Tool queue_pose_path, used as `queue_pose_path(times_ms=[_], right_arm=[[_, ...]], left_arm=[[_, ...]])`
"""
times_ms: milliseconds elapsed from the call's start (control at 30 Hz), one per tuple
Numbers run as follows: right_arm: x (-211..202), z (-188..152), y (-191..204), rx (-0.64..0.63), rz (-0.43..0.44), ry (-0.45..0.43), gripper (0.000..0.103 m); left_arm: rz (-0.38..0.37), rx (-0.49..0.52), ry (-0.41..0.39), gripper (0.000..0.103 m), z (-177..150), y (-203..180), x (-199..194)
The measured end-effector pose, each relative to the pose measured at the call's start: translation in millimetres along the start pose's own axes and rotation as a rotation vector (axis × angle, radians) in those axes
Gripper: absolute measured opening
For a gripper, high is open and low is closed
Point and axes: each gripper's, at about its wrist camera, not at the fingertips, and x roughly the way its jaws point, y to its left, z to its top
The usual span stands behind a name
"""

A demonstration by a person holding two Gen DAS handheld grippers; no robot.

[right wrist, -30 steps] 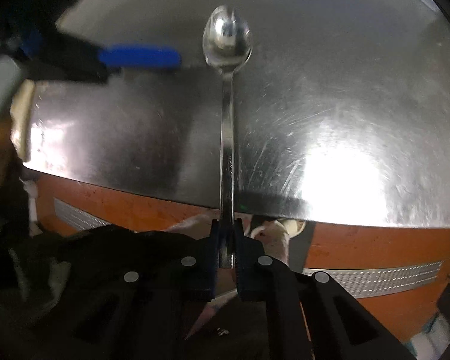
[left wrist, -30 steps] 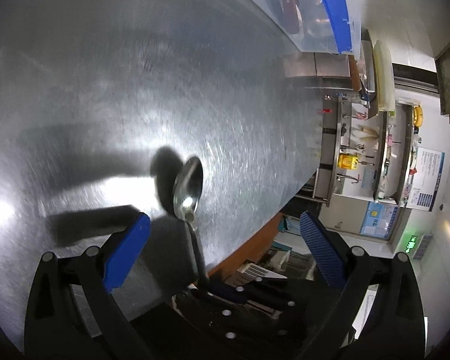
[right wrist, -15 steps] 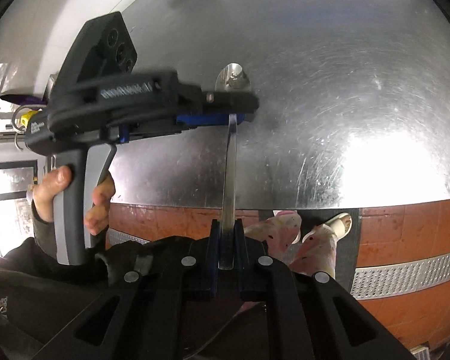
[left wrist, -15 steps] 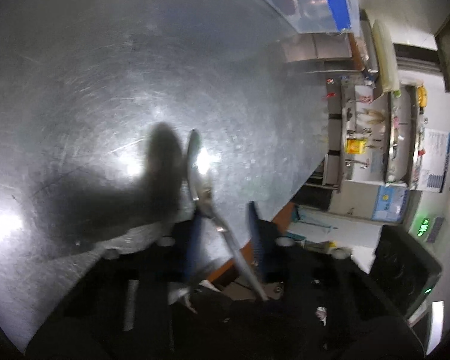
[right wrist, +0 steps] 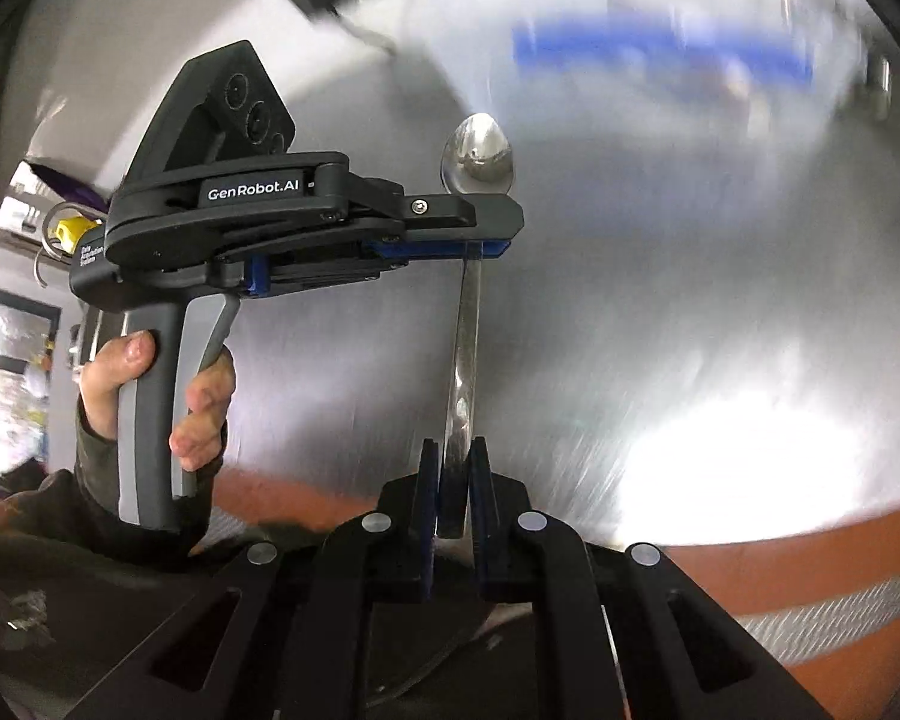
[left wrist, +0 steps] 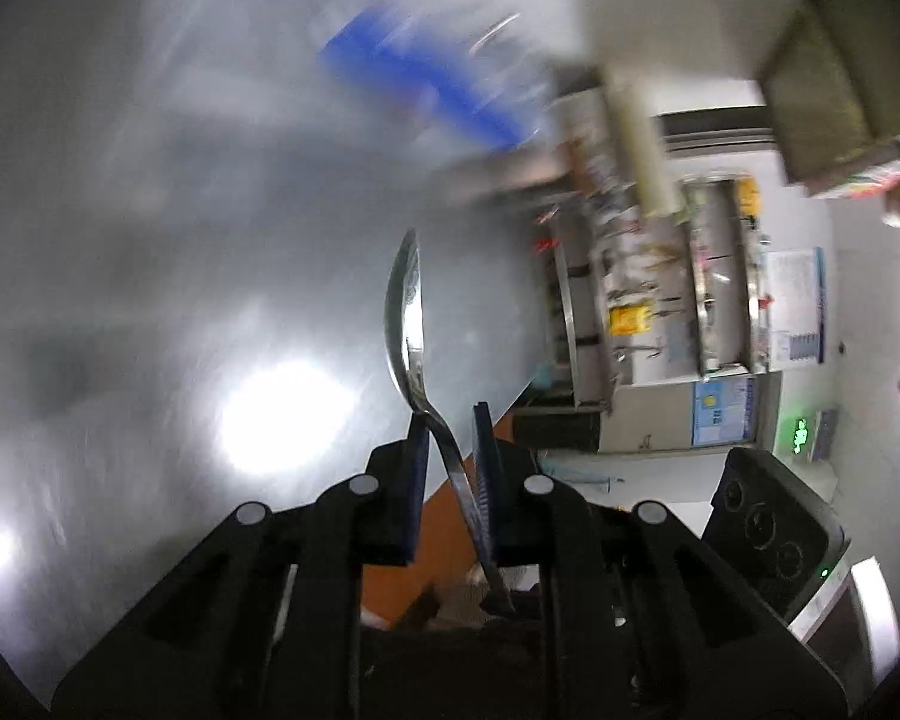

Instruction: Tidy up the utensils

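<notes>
A metal spoon (left wrist: 405,324) hangs in the air above the steel table (left wrist: 150,240), held at both ends. My left gripper (left wrist: 450,420) has the neck just below the bowl between its blue pads; its jaws are closing and the pads press on the neck. Seen from the right wrist, the left gripper (right wrist: 492,234) reaches in from the left under the spoon's bowl (right wrist: 477,156). My right gripper (right wrist: 453,450) is shut on the tip of the handle, which runs straight up from its jaws.
A clear bin with a blue rim (left wrist: 426,90) stands blurred at the far side of the table (right wrist: 690,300). A person's hand (right wrist: 204,408) grips the left tool's handle. The table's orange-fronted near edge (right wrist: 750,558) lies below; kitchen shelves (left wrist: 660,312) stand beyond.
The left gripper's jaws went from wide open beside the spoon to closed on its neck. Both grippers rose, lifting the spoon off the table.
</notes>
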Motion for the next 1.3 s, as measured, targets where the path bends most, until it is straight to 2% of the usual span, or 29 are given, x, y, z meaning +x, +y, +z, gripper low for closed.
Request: queue_pose_path(times_ms=[100, 167, 233, 300, 333, 367, 467, 533, 667, 767, 833, 900, 933, 967, 1000, 1033, 1100, 1133, 1167, 1233, 1267, 1300], right_arm=[[-30.1, 46.7, 1.0, -0.074, -0.058, -0.099, 0.01], [-42.8, 97.4, -3.4, -0.124, -0.1, -0.159, 0.01], [-43.7, 143.3, -8.9, -0.162, -0.114, -0.189, 0.01], [-36.1, 179.4, -13.4, -0.208, -0.141, -0.194, 0.01], [-25.9, 206.4, -19.4, -0.232, -0.15, -0.188, 0.01], [-17.1, 219.5, -23.5, -0.238, -0.147, -0.176, 0.01], [23.7, 271.8, -48.2, -0.25, -0.145, -0.089, 0.011], [54.8, 300.7, -70.3, -0.235, -0.123, -0.014, 0.011], [100.0, 327.9, -98.3, -0.203, -0.121, 0.098, 0.011], [122.0, 331.3, -111.5, -0.195, -0.148, 0.171, 0.011], [131.2, 327.8, -113.8, -0.204, -0.17, 0.213, 0.011], [125.8, 324.1, -116.4, -0.185, -0.174, 0.202, 0.013], [117.5, 320.8, -115.5, -0.193, -0.196, 0.175, 0.015], [109.5, 317.5, -114.2, -0.197, -0.212, 0.151, 0.023], [95.5, 311.7, -111.6, -0.201, -0.232, 0.107, 0.033], [77.5, 303.3, -106.9, -0.206, -0.255, 0.048, 0.038], [47.3, 285.3, -100.5, -0.213, -0.306, -0.064, 0.059], [22.6, 268.7, -91.2, -0.218, -0.371, -0.157, 0.065], [8.4, 256.0, -85.2, -0.222, -0.407, -0.207, 0.075], [-26.8, 220.2, -65.2, -0.219, -0.493, -0.34, 0.088], [-36.2, 208.5, -58.6, -0.211, -0.511, -0.373, 0.093], [-47.0, 190.7, -50.0, -0.201, -0.521, -0.412, 0.093]], left_arm=[[0.003, 0.101, -0.097, 0.014, 52.2, -40.7, -18.7], [0.015, 0.123, -0.158, 0.014, 94.8, -56.1, -26.9], [0.05, 0.131, -0.187, 0.014, 130.8, -62.7, -28.6], [0.081, 0.125, -0.179, 0.014, 167.4, -61.3, -23.9], [0.103, 0.115, -0.179, 0.014, 181.4, -59.0, -19.3], [0.138, 0.099, -0.171, 0.014, 200.0, -52.8, -11.5], [0.221, 0.003, -0.128, 0.014, 242.8, -23.2, 17.1], [0.269, -0.082, -0.091, 0.014, 261.2, 7.3, 37.4], [0.353, -0.198, -0.028, 0.014, 273.7, 46.4, 69.9], [0.414, -0.236, 0.024, 0.015, 275.4, 59.9, 90.7], [0.46, -0.218, 0.042, 0.015, 276.3, 57.9, 98.8], [0.522, -0.182, 0.024, 0.02, 276.2, 48.8, 98.0], [0.541, -0.164, 0.01, 0.035, 275.3, 42.3, 95.1], [0.574, -0.125, -0.025, 0.061, 270.9, 27.0, 87.9], [0.598, -0.09, -0.061, 0.072, 266.4, 13.2, 79.9], [0.618, -0.051, -0.104, 0.078, 262.5, -1.5, 71.0], [0.659, 0.059, -0.213, 0.08, 234.9, -50.6, 44.6], [0.67, 0.088, -0.247, 0.086, 227.1, -65.2, 39.0], [0.708, 0.147, -0.317, 0.095, 205.1, -90.9, 24.5], [0.763, 0.206, -0.386, 0.096, 182.7, -114.0, 7.5], [0.798, 0.237, -0.424, 0.096, 159.5, -127.0, -1.6], [0.812, 0.245, -0.436, 0.096, 151.0, -133.7, -3.9]])
